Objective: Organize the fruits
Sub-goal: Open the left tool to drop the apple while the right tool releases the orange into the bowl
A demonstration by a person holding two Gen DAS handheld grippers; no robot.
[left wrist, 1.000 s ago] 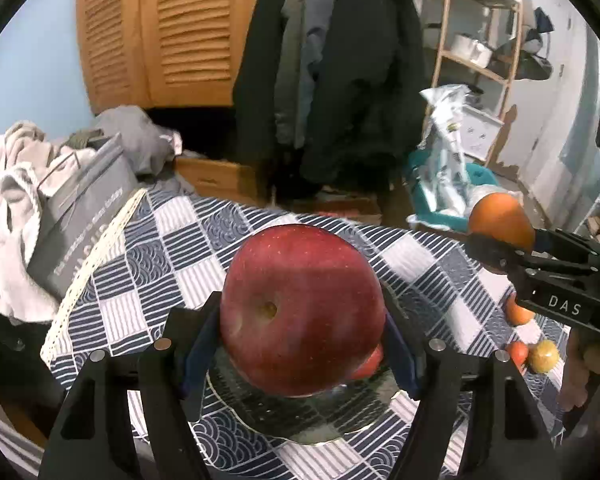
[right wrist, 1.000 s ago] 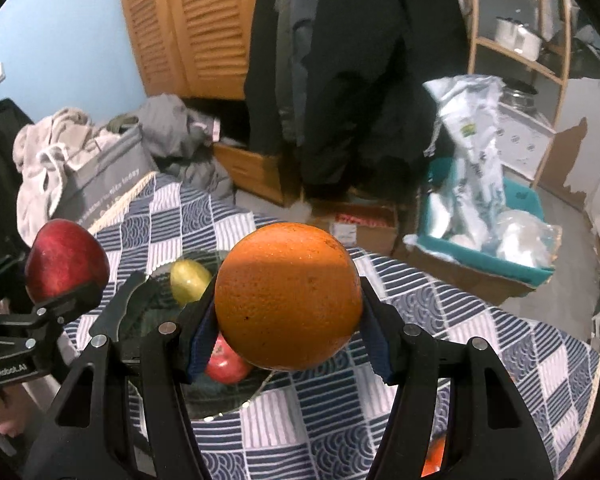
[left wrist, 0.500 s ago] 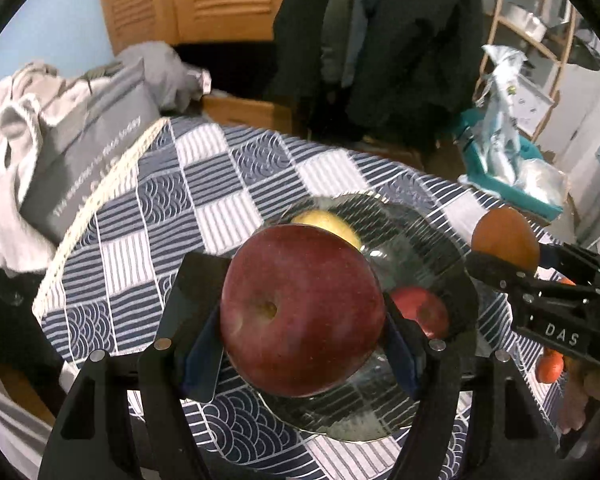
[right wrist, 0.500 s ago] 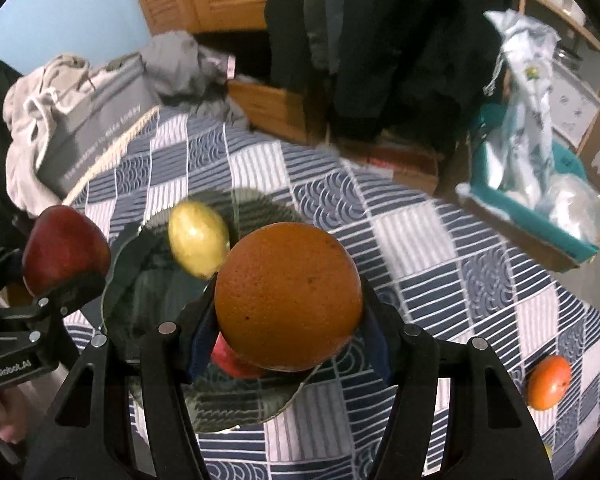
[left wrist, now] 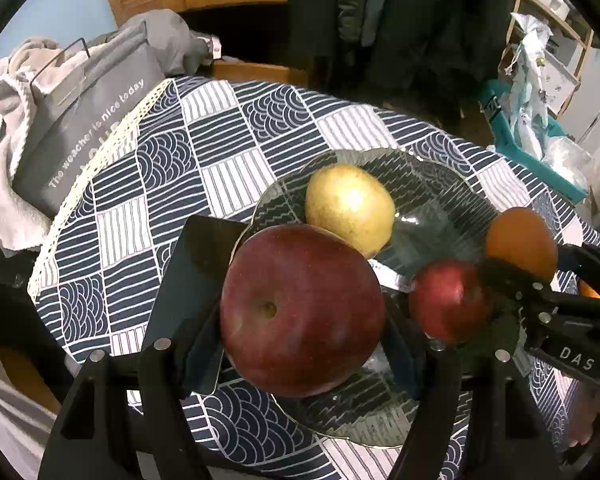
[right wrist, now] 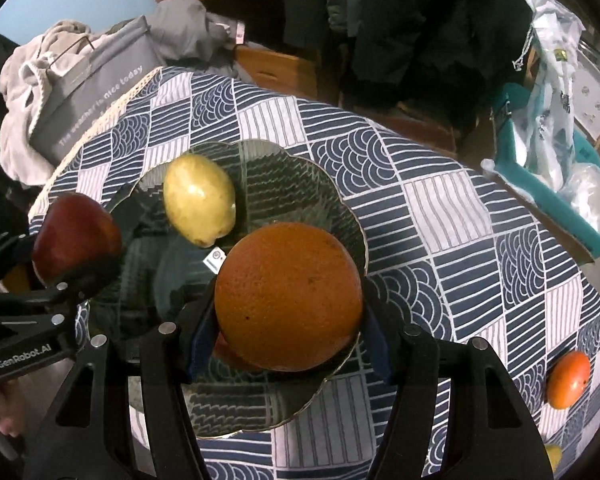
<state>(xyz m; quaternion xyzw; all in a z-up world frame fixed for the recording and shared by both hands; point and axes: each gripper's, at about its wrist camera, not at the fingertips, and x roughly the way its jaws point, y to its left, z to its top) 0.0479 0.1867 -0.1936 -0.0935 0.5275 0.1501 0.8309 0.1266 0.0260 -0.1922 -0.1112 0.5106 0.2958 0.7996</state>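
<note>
My left gripper (left wrist: 302, 316) is shut on a big dark red apple (left wrist: 300, 308), held over the near left rim of a dark glass plate (left wrist: 432, 196). My right gripper (right wrist: 288, 300) is shut on an orange (right wrist: 288, 296) above the plate's (right wrist: 284, 184) right side. On the plate lie a yellow-green fruit (left wrist: 350, 208) (right wrist: 200, 204) and a smaller red apple (left wrist: 450, 300), which the orange mostly hides in the right wrist view. Each view shows the other gripper at its edge, with the orange (left wrist: 522, 242) and the red apple (right wrist: 76, 238) in them.
The round table wears a navy and white patterned cloth (right wrist: 440, 208). A small orange fruit (right wrist: 568, 380) and a yellow one (right wrist: 554, 456) lie on it at the right. A grey bag (left wrist: 88, 116) and clothes sit off the left edge. A teal crate (right wrist: 552, 184) stands behind.
Both grippers have come down toward the plate and tilted more steeply, each keeping its fruit. The plate and the fruits on it now look larger and closer.
</note>
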